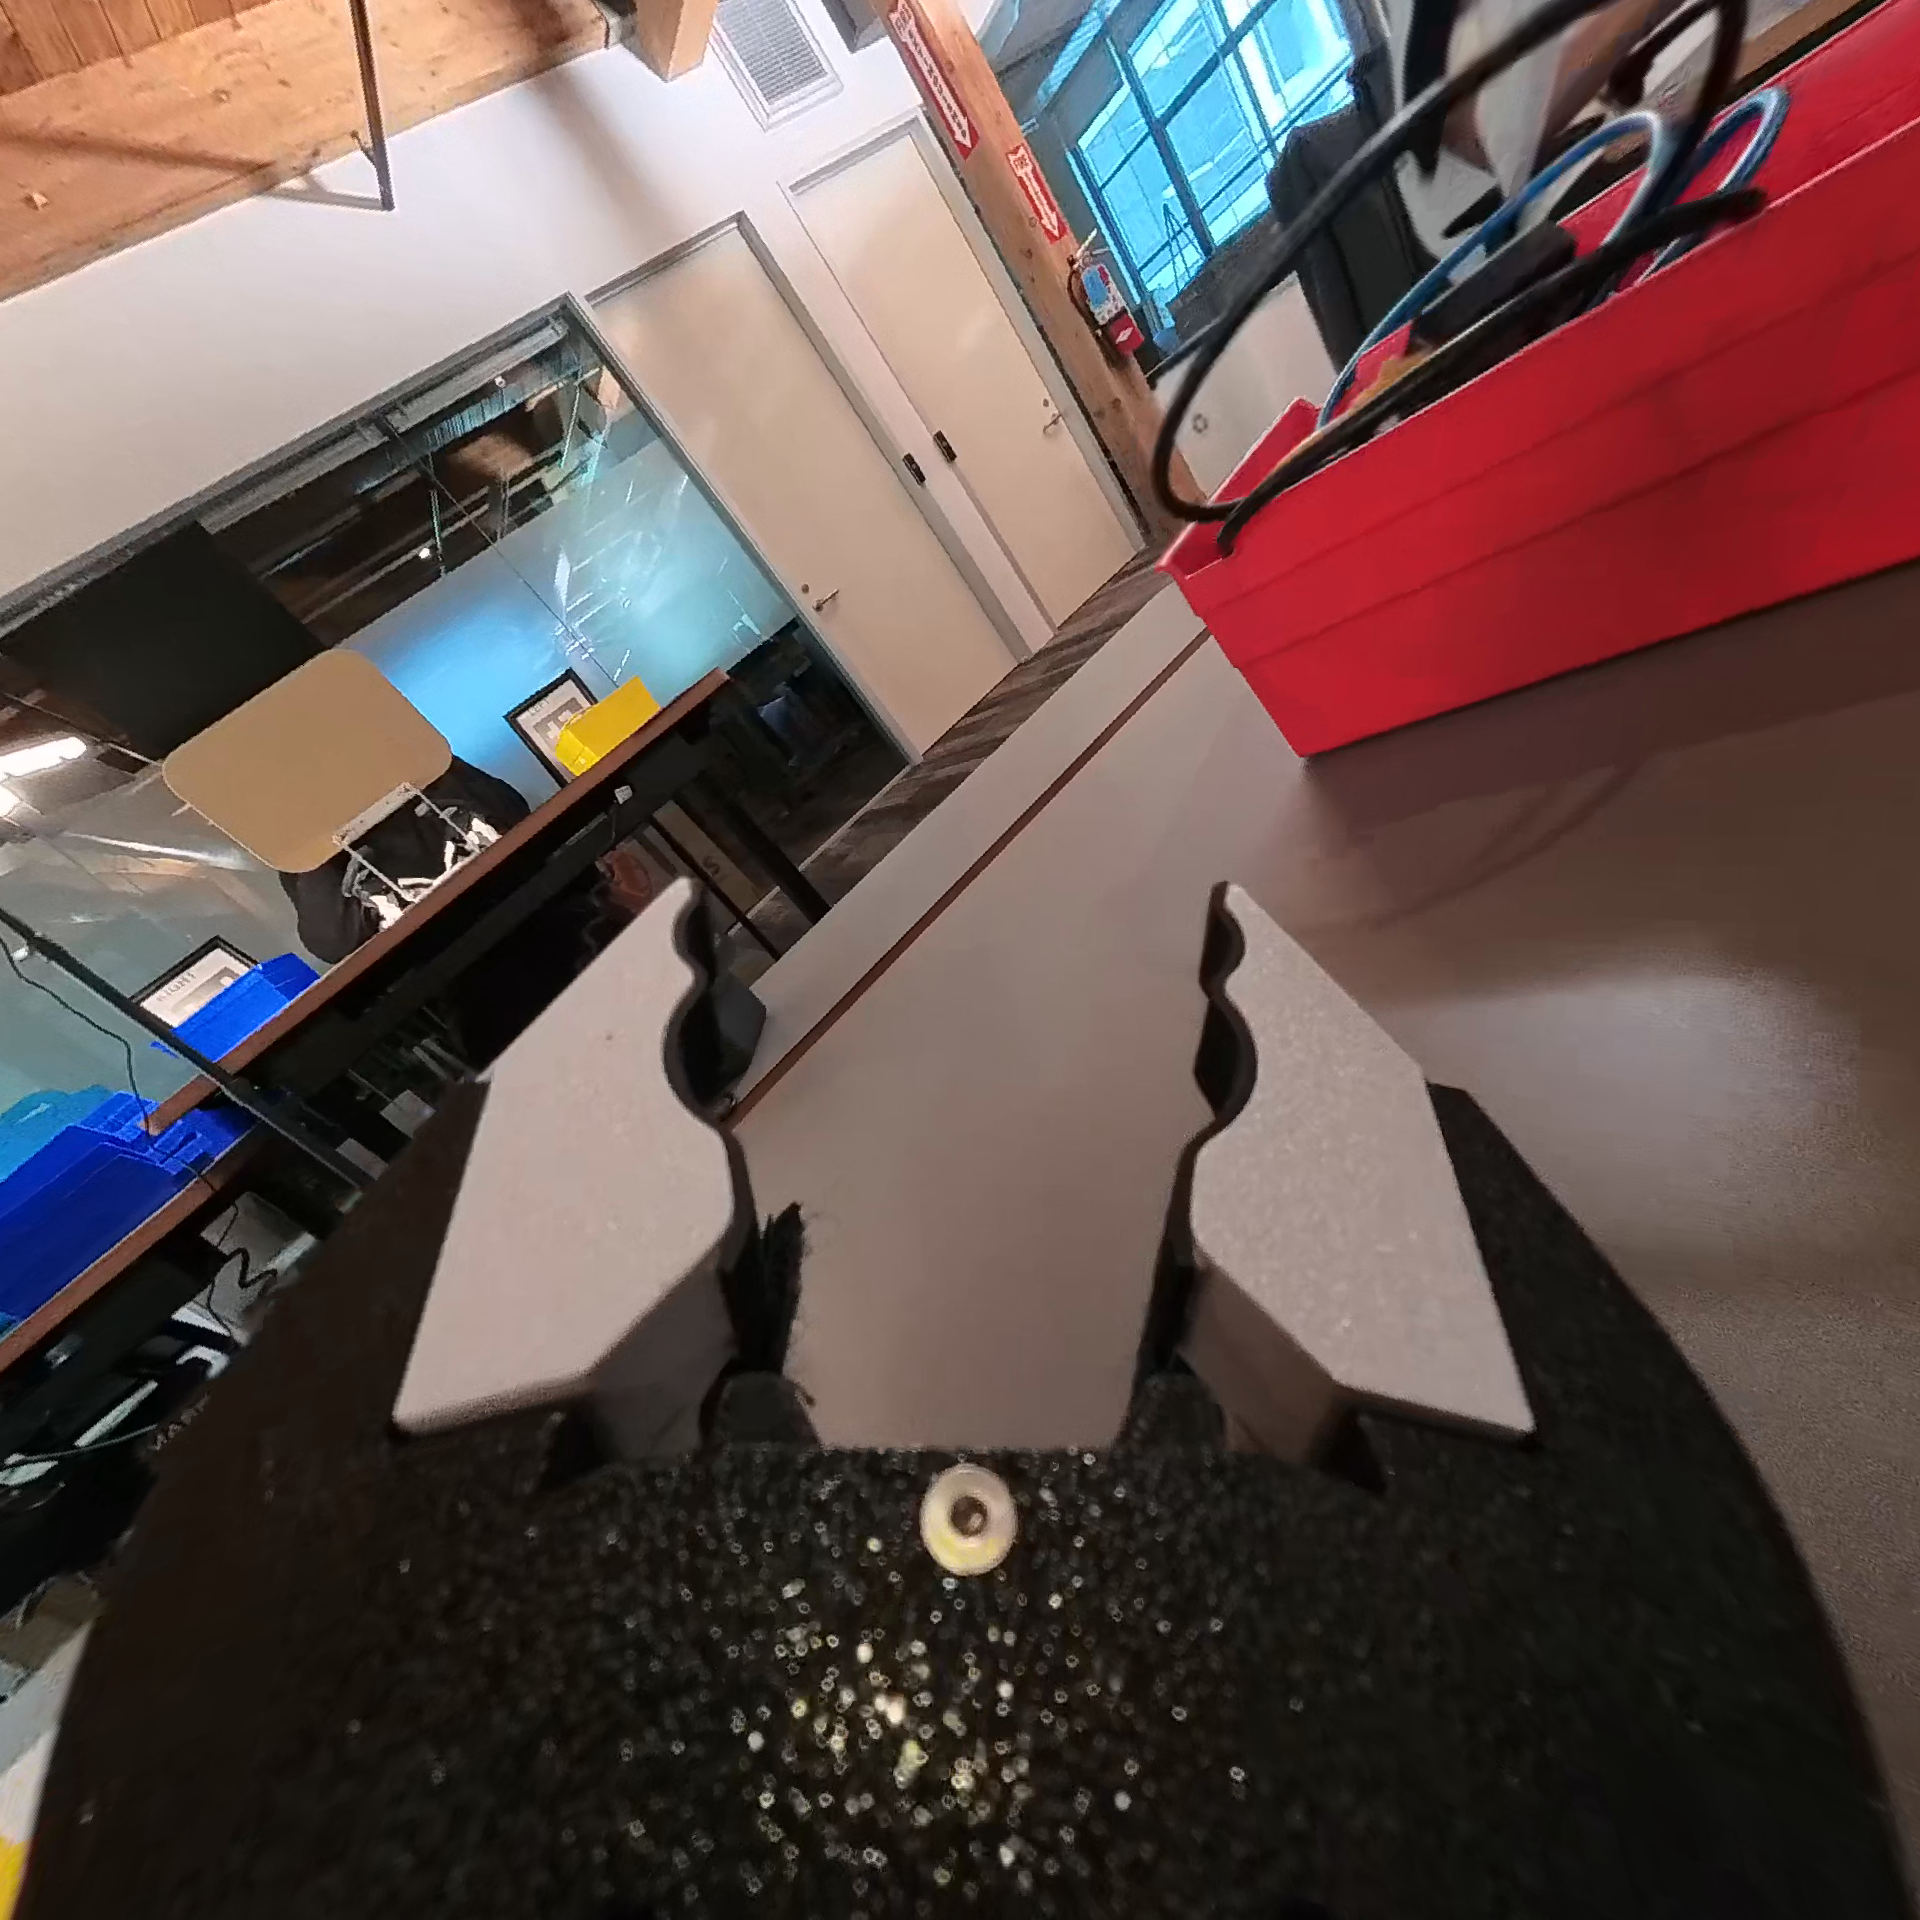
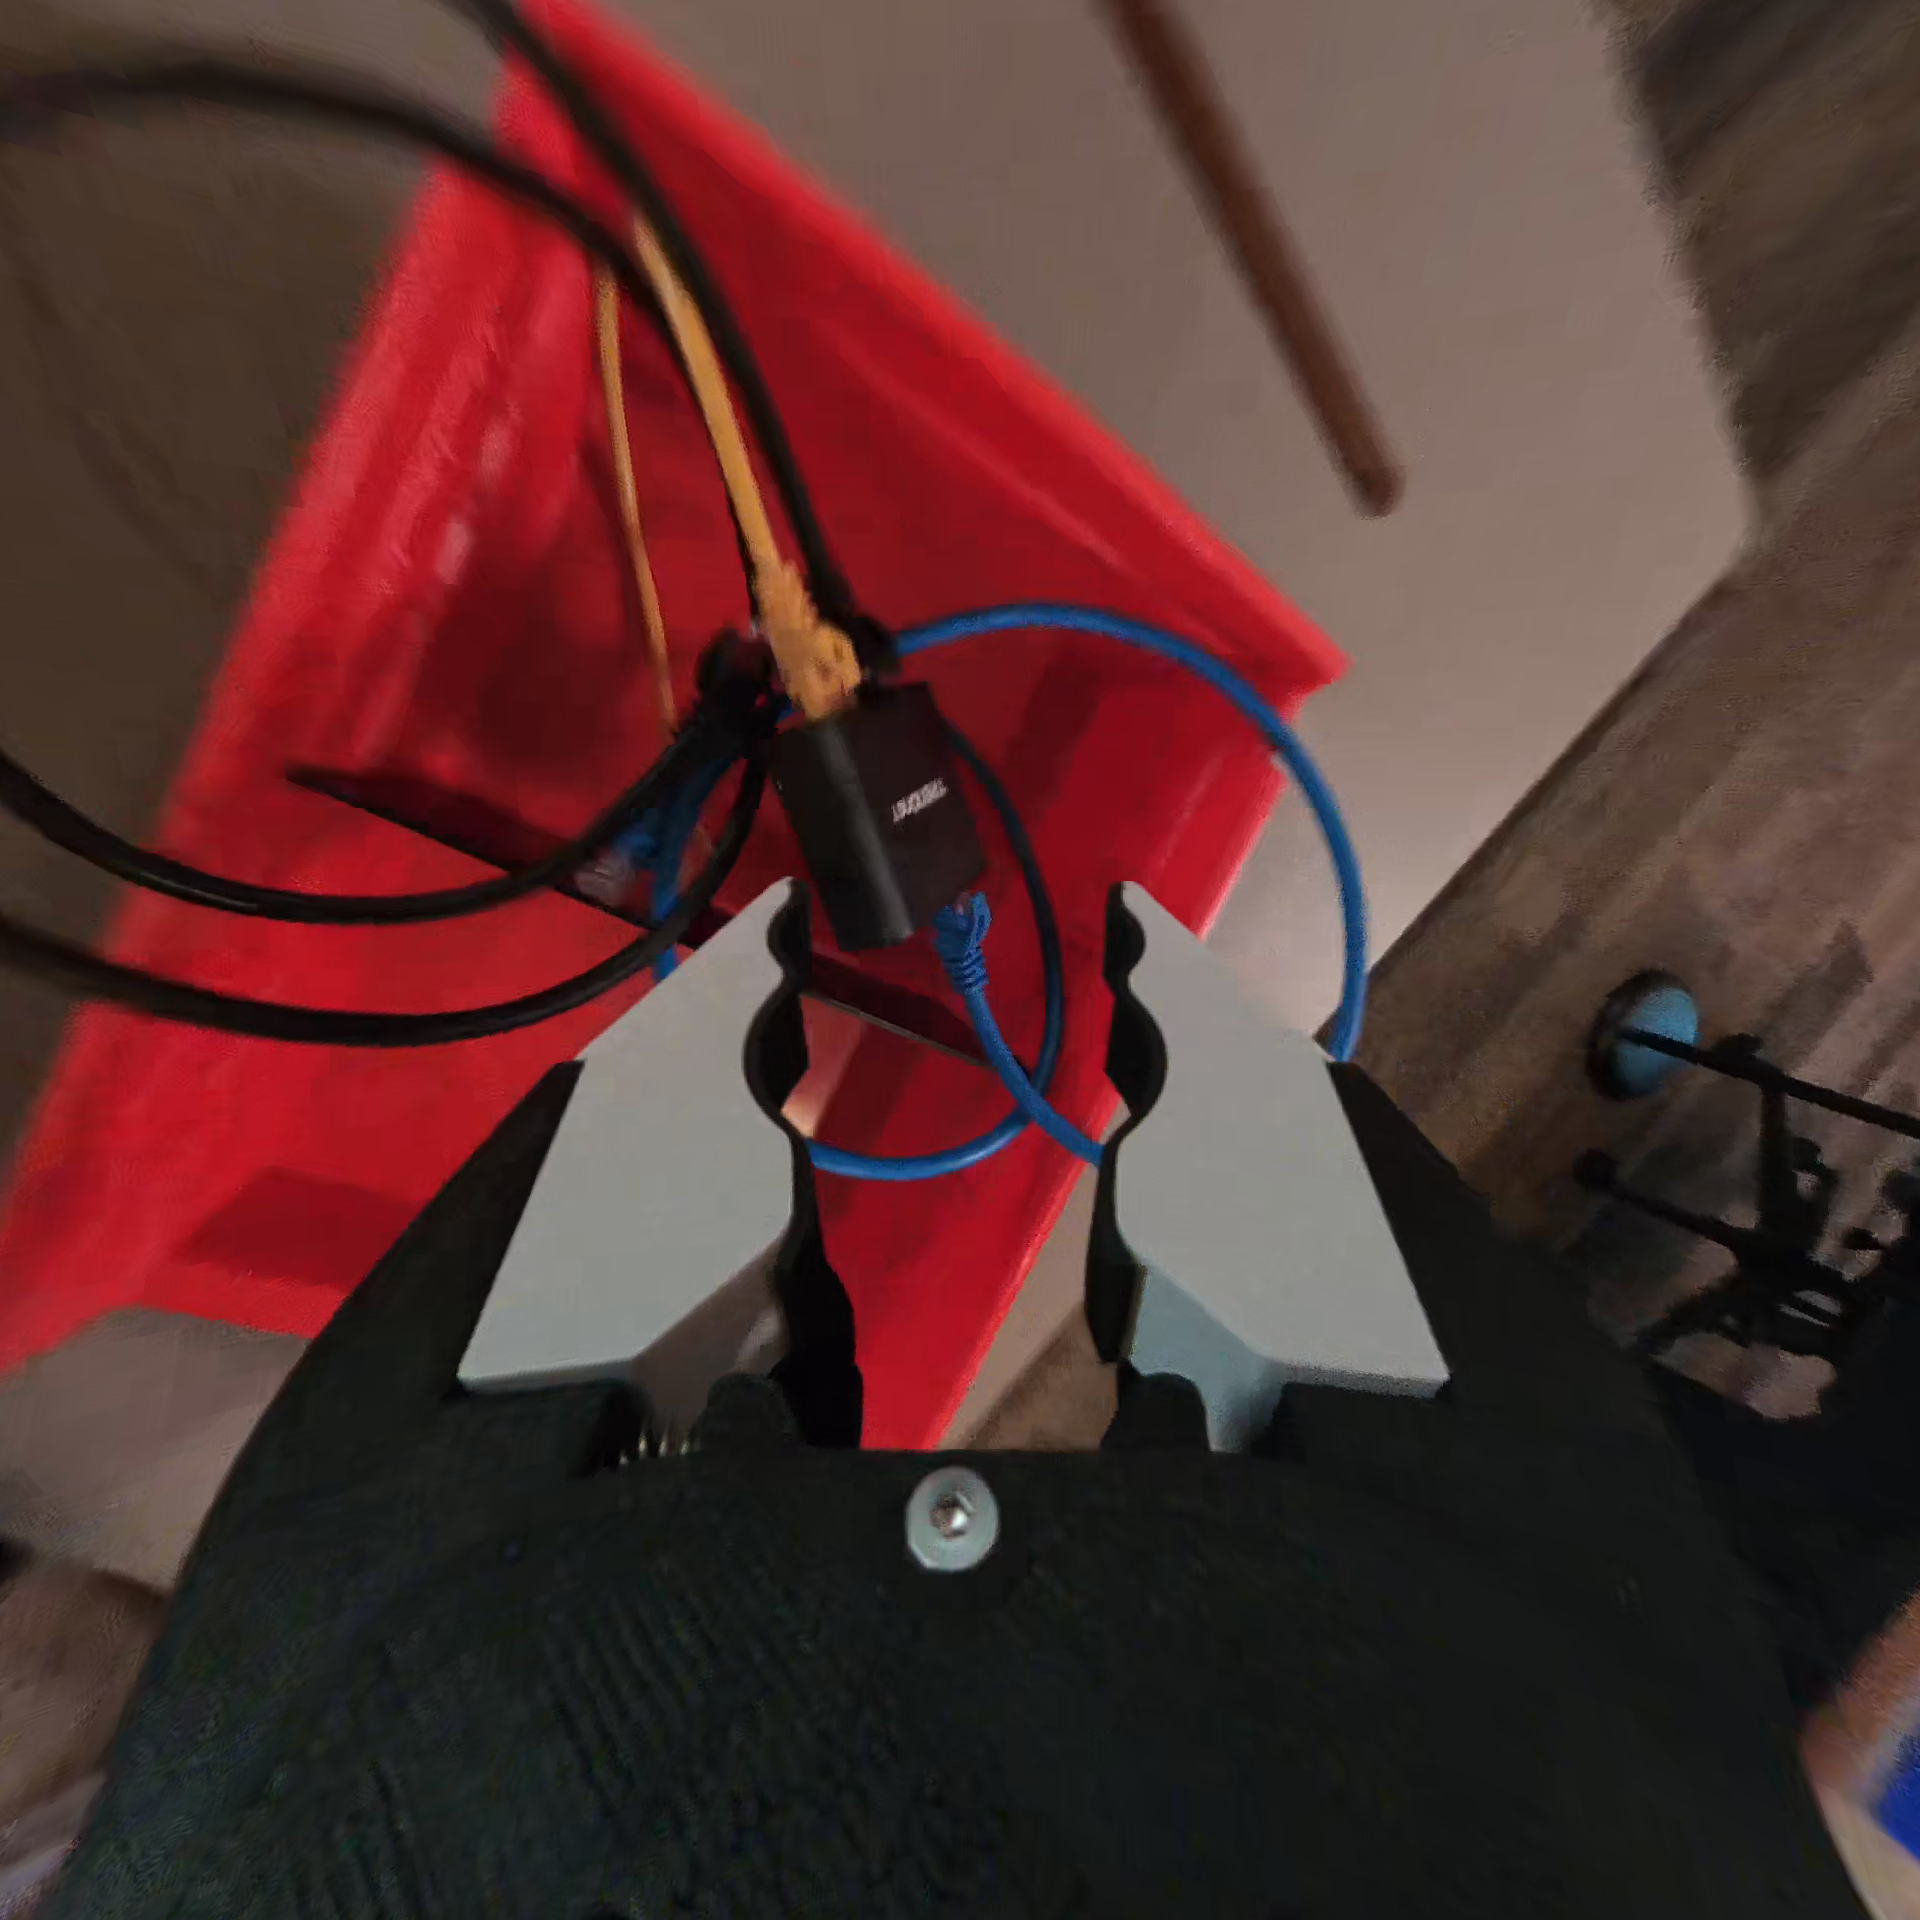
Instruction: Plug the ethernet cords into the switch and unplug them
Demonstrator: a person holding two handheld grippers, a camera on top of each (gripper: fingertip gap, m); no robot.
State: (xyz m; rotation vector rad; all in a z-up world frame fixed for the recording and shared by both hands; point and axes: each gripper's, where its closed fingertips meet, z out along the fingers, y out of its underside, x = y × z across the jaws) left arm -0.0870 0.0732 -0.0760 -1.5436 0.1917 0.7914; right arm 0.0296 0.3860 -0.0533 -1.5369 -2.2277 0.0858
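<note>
In the right wrist view a small black switch (image 2: pixel 883 810) lies in a red bin (image 2: pixel 343 727). A yellow ethernet cord (image 2: pixel 727 416) meets its far end, a blue ethernet cord (image 2: pixel 1340 852) loops round to a plug (image 2: pixel 961 930) at its near end, and black cables (image 2: pixel 260 904) run off left. My right gripper (image 2: pixel 956 904) is open, just above the switch's near end, holding nothing. My left gripper (image 1: pixel 956 925) is open and empty over the grey table (image 1: pixel 1558 1039), left of the red bin (image 1: pixel 1558 520), where the blue cord (image 1: pixel 1704 145) and black cable (image 1: pixel 1247 364) show.
The grey table's edge (image 1: pixel 987 831) runs ahead of my left gripper. Beyond it stands another table (image 1: pixel 468 862) with a yellow bin (image 1: pixel 608 717) and blue bins (image 1: pixel 94 1174). A black stand (image 2: pixel 1766 1195) is on the floor to the right of my right gripper. The grippers' ends are close to 35 cm from one another.
</note>
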